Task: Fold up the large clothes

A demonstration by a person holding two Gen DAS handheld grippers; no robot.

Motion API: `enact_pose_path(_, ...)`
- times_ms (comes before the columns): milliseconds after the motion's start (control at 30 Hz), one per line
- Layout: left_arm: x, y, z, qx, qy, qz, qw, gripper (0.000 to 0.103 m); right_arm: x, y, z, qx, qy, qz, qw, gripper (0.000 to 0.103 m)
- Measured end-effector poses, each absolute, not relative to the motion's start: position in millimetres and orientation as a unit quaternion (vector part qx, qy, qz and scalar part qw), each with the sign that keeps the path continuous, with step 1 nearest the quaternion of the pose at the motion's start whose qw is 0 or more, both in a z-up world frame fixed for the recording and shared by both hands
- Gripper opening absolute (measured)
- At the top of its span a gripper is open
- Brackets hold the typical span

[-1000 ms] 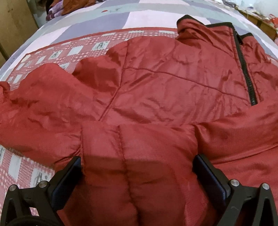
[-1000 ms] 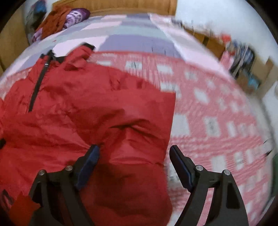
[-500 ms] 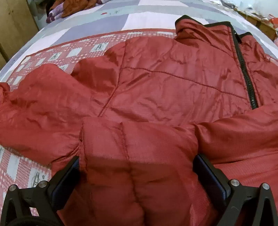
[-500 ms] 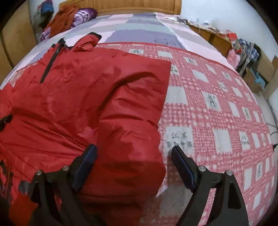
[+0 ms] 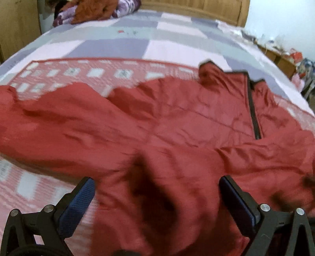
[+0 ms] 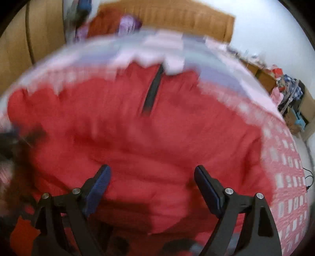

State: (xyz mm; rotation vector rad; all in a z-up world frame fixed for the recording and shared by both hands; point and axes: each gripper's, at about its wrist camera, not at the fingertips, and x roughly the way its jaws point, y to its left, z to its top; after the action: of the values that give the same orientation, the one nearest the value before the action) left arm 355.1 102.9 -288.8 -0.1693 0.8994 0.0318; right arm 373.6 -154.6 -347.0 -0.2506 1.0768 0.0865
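Bed (image 5: 122,47): it carried everything, with a grey, lilac and white check cover at the far end and a red-and-white patterned sheet (image 5: 59,72) under the work. A wooden headboard (image 6: 167,17) closed the far end, with a heap of purple and rust clothes (image 5: 94,9) against it. Wooden cabinet to your left, cluttered shelves along the right wall.

Jacket (image 5: 177,118): red, padded, lying flat across the near half of the bed, collar and black zip (image 5: 254,116) toward the headboard. One sleeve trailed out to the left in the left wrist view.

What changed: a second ago each of your tools had a fold of jacket between its pads. The left tool (image 5: 155,189) had since drawn up and back; its left pad stood clear over the sheet, and the fabric no longer filled the gap from pad to pad, so I read it as wide and released, though blur hid the right pad's edge. The right tool (image 6: 151,177) had swung across toward the jacket's middle; its jaws had just been opening, and they stood wide with red fabric below and between them, but not pinched.

Judgement: both folds looked laid down and let go. The body now seemed narrower, with the right side doubled over. The next fold probably called for a fresh grip at the hem or the loose left sleeve.

Both views were smeared by motion; fine creases could not be read.
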Motion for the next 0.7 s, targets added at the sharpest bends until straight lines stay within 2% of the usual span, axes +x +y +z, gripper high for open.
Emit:
enact_pose_path(33,351,112,-285,-0.082,0.432,0.015,0.898,0.103,371,-154,-365,-0.116,0.513,0.039,0.850,0.089)
enact_pose_path(67,348,130,-280,-0.079,0.429,0.022,0.899,0.103,365,-158,-364,-0.102,0.482,0.041,0.869,0.090)
enact_pose_path(233,337,223,-275,-0.121,0.424,0.083,0.894,0.103,362,-158,-369,-0.104,0.465,0.038,0.878,0.090)
enact_pose_path(467,347,384,-301,-0.214,0.429,0.220,0.849,0.103,350,-153,-371,-0.118,0.452,0.029,0.884,0.091)
enact_pose_path(700,381,473,-326,-0.280,0.426,0.247,0.824,0.103,353,-153,-371,-0.124,0.447,0.024,0.886,0.092)
